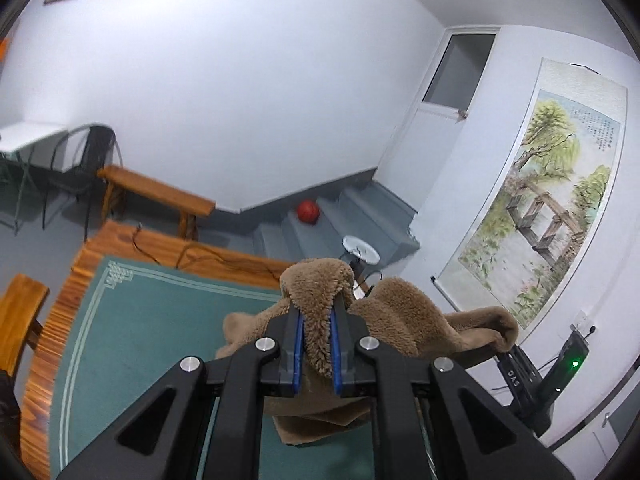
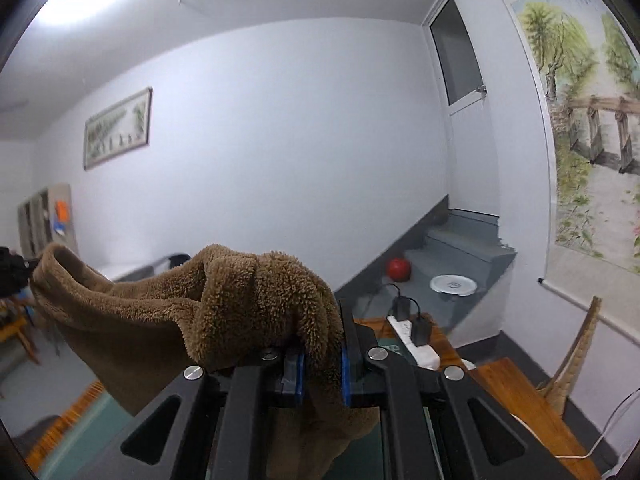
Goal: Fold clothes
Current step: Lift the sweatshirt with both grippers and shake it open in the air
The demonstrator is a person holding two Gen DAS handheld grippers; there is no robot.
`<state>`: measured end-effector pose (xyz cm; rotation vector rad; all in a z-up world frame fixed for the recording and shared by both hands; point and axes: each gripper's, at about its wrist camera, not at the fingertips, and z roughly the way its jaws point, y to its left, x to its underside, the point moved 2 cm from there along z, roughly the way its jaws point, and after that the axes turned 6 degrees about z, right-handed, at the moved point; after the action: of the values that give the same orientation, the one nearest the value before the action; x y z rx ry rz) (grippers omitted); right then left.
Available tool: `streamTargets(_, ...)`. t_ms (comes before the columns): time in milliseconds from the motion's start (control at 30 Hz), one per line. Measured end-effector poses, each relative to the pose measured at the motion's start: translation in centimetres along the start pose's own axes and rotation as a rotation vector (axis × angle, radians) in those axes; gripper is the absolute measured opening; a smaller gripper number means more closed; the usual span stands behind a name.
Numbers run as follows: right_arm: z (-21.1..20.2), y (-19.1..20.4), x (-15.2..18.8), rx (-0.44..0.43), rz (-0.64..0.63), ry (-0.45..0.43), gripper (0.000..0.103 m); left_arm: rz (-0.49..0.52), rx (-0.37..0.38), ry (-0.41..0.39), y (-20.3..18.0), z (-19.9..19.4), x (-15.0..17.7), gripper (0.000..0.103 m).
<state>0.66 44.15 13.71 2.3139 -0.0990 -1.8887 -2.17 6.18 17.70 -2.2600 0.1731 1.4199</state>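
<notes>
Brown fleece garment (image 1: pixel 320 320) is being pinched by the left gripper (image 1: pixel 318 344), fingers clenched on a fuzzy fold. Another bunched, plush edge is being clamped by the right gripper (image 2: pixel 322 368), the cloth being held above the green-matted table (image 1: pixel 132 320).

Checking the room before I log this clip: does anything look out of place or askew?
One thing: a red ball sits on the grey steps, near a white round plate. Otherwise nothing odd; both tools, left and right, grip the brown fleece garment.
</notes>
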Motion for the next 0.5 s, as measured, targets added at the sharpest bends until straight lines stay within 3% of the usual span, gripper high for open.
streamTargets(133, -3.5, -0.2, -2.0, -0.042, -0.004, -0.037, 0.013, 0.047, -0.038, -0.071, -2.7, -3.9, -0.5, 0.012)
streamTargets(500, -12.8, -0.9, -7.5, -0.13, 0.005, -0.19, 0.013, 0.101, -0.055, -0.262, -9.3, -15.0, -0.7, 0.012)
